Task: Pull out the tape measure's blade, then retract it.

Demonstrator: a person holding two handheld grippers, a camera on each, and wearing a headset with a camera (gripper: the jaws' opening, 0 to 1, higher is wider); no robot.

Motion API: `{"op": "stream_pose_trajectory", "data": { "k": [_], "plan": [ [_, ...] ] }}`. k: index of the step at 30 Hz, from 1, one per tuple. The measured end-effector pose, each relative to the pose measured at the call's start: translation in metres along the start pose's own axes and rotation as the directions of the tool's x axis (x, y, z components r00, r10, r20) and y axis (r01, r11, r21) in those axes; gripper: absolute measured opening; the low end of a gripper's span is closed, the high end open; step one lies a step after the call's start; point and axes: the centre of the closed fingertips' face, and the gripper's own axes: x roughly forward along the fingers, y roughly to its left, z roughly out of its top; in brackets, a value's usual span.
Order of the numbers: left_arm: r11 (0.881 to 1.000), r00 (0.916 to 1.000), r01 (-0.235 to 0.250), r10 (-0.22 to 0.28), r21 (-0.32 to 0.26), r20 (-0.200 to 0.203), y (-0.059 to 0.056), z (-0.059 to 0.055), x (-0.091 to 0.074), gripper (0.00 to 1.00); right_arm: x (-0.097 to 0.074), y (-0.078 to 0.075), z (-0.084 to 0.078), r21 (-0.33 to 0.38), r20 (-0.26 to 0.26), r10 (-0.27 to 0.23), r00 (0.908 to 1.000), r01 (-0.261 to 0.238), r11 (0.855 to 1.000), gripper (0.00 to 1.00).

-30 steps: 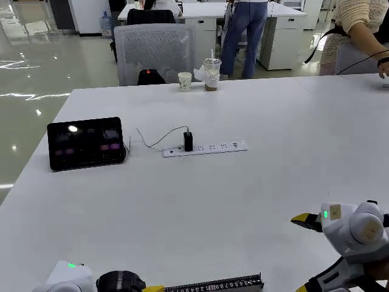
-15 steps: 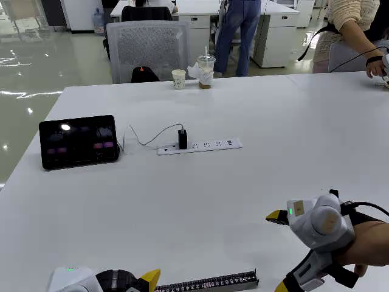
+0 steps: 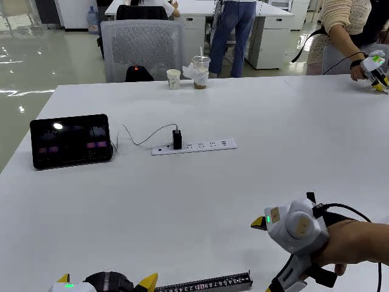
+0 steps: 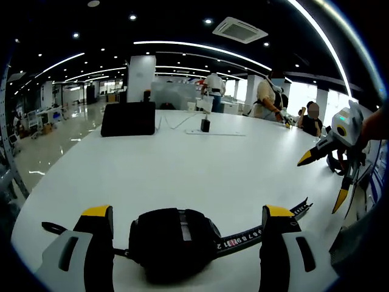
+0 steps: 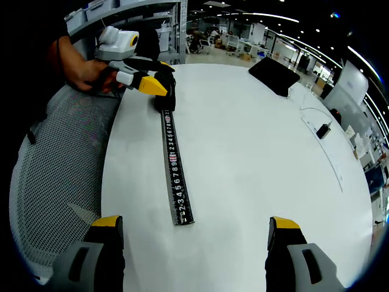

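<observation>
**Blade out on the table, both grippers spread**

The tape measure [image 4: 176, 240] sits at the near left edge of the smooth white table [image 3: 243, 109]. Its case is a rounded black lump with a matte, rubbery look. It lies between the yellow-tipped fingers of the left gripper [image 4: 187, 212]. Those fingers stand apart on either side of the case. A sliver of table seems to show on each side, though the fisheye view makes it hard to tell whether either pad touches the case.

The blade [image 5: 175, 170] is drawn out of the case and lies flat on the table, running right along the near edge. It is a thin dark strip with pale printed numerals and one red mark partway along. Its squared-off end lies just in front of the right gripper [image 5: 194, 224]. That gripper's grey fingers with yellow tips are wide apart and grip nothing, and they are not touching the blade.

Farther back on the left, a dark glossy tablet [image 3: 70, 140] stands propped up. Right of it lies a long white power strip [image 3: 194, 146] with a black plug [image 3: 177, 139] and a thin, looping cable. At the far edge stand a small paper cup [image 3: 174, 78] and a clear plastic cup [image 3: 199, 66]. Behind them is a grey mesh chair [image 3: 141, 48].
</observation>
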Motion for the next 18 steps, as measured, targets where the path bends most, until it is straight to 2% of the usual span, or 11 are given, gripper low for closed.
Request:
{"op": "stream_pose_trajectory", "data": {
  "k": [2, 7, 13, 18],
  "plan": [
    [1.0, 1.0, -0.004, 0.004, 0.029, 0.003, 0.0, -0.001, 0.002, 0.99, 0.003, 0.0, -0.001, -0.006, -0.012, 0.008, 0.9999, -0.008, 1.0, 0.99],
    [0.999, 1.0, 0.006, -0.006, 0.032, -0.001, 0.0, -0.005, 0.003, 0.99, 0.007, -0.001, -0.003, -0.004, -0.026, 0.019, 0.9995, -0.019, 1.0, 0.99],
    [1.0, 0.9998, -0.012, 0.012, 0.011, -0.015, 0.007, -0.008, 0.004, 0.99, 0.013, -0.002, -0.004, -0.013, -0.025, 0.039, 0.9989, -0.039, 0.999, 0.91],
    [1.0, 0.9998, -0.015, 0.015, 0.013, -0.015, 0.008, -0.01, 0.005, 0.99, 0.016, -0.003, -0.006, -0.022, -0.038, 0.053, 0.9979, -0.054, 0.998, 0.78]
  ]
}}
